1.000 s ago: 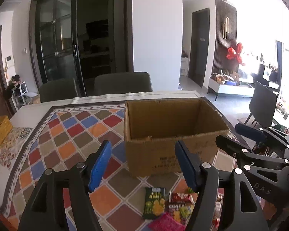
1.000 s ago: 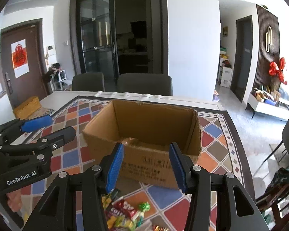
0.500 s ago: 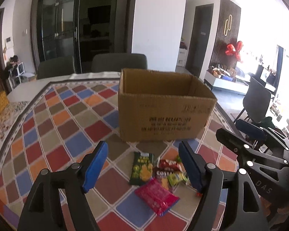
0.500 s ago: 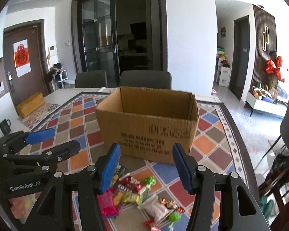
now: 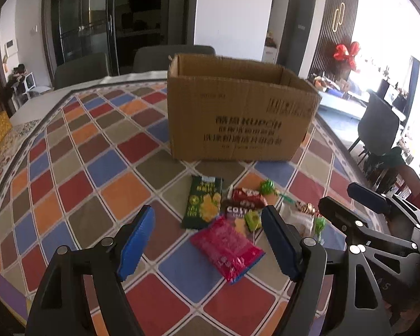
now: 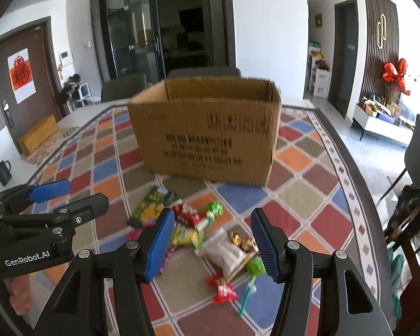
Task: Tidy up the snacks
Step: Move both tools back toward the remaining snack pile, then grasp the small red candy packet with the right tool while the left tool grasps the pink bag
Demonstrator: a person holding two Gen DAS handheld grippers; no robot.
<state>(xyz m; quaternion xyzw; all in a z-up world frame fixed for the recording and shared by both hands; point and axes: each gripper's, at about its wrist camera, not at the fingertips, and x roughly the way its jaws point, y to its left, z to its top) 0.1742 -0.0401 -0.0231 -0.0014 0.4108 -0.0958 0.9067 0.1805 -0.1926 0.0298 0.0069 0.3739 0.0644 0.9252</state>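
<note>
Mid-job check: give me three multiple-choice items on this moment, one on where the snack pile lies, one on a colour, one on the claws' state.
1. Where does the snack pile lie?
A. inside the cardboard box
B. on the tablecloth in front of the cardboard box
C. on a chair

2. What colour is the packet nearest the left claw?
A. pink
B. white
C. black

3. What is the state of the two claws?
A. both clamped on snacks
B. left clamped, right open
C. both open, holding nothing

Answers:
1 B: the pile sits on the tablecloth, before the cardboard box.
2 A: the pink packet lies by the left claw.
3 C: left and right claw pads touch nothing.
</note>
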